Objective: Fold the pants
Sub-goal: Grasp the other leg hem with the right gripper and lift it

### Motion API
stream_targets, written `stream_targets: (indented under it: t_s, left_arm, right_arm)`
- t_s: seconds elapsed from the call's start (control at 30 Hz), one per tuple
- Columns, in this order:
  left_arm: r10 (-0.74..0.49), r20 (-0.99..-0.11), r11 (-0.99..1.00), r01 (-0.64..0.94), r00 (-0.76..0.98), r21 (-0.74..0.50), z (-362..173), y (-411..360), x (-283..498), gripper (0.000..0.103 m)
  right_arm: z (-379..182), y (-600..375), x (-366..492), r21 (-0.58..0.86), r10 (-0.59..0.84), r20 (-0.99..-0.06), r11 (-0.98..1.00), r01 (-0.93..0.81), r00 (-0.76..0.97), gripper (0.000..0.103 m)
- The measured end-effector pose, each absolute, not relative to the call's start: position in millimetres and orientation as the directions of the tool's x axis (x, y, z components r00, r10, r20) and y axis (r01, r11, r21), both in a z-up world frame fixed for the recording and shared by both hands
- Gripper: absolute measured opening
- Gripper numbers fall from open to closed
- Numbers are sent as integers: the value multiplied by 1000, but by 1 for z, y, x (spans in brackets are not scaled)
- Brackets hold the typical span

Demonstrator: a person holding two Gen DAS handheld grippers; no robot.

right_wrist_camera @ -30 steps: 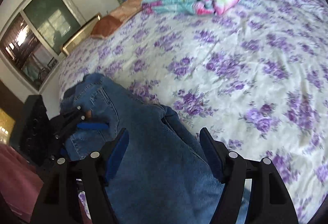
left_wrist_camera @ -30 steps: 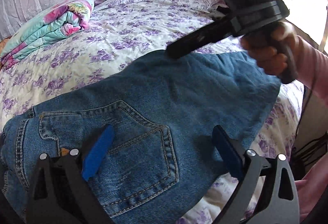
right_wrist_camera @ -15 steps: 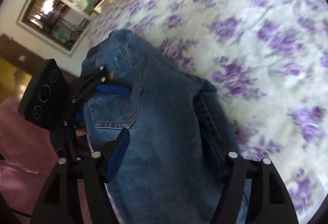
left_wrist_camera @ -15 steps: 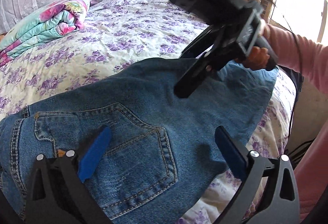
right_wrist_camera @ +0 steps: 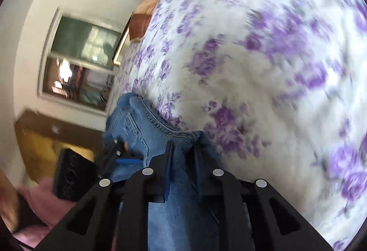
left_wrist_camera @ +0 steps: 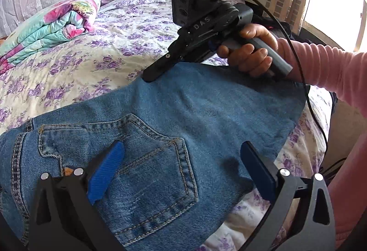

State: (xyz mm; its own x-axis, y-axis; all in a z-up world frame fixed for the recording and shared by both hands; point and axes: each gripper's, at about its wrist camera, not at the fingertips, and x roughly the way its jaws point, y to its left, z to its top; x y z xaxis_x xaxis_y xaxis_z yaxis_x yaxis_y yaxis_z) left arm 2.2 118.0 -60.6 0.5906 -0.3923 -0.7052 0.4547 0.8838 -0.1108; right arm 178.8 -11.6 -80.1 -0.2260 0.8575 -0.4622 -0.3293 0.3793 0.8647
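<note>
Left wrist view shows the floral bed (left_wrist_camera: 96, 62) with the jeans (left_wrist_camera: 183, 117) spread flat near its edge, back pocket up. The right gripper (right_wrist_camera: 182, 150) has just dropped onto their far edge and its jaws have been closing, now pinching a denim fold, likely ready to lift. The left gripper (left_wrist_camera: 181, 166) hangs spread wide over the pocket
</note>
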Motion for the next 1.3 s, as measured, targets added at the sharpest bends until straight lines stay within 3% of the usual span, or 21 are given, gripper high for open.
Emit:
stream_targets:
  t_s: [0.07,0.1,0.3,0.4,0.47,0.57,0.73,0.77,0.83,1.0,1.1,1.17,1.3]
  left_arm:
    - [-387,-706,885,454,593,-105,-61,118,2,98]
    - [-385,-704,886,453,597,-101,-60,118,1,98]
    - [-447,-629,880,438,636,-182,-49,136,-6,98]
    - [-506,-543,859,445,670,-252,-31,149,-15,98]
    - [-498,-550,865,432,670,-256,-30,149,-13,98]
    - [-345,-675,929,339,652,-148,-55,140,3,98]
    - [-272,-677,950,303,684,-76,-50,126,5,98]
    - [-280,-672,949,304,685,-85,-48,125,3,98]
    - [-313,-650,941,318,693,-113,-40,121,-5,98]
    - [-390,-624,912,378,677,-160,-36,96,-5,98]
    - [-309,-684,940,324,661,-113,-52,82,4,98]
    - [-311,-672,942,314,672,-121,-48,83,2,98]
    - [-383,-634,918,355,671,-178,-36,76,-2,98]
  right_arm:
    - [-55,-19,169,772,822,-559,468,-430,-108,44]
    - [-41,-25,164,723,805,-593,511,-464,-37,50]
    - [27,-50,92,565,788,-568,584,-583,239,51]
    - [23,-52,50,484,747,-591,630,-608,303,51]
    - [9,-50,26,447,711,-621,666,-597,330,50]
    - [-26,-58,4,421,615,-696,767,-485,370,55]
    - [-17,-95,-11,515,582,-578,804,-298,571,56]
    - [-7,-109,-19,524,563,-522,804,-279,641,62]
    - [-1,-132,-29,505,477,-496,838,-206,726,66]
    - [-35,-212,-21,602,350,-582,792,100,734,64]
    - [-30,-248,-31,708,389,-491,699,98,779,62]
    - [-18,-269,-46,704,344,-440,705,81,830,63]
    - [-27,-304,-37,624,245,-551,756,199,798,64]
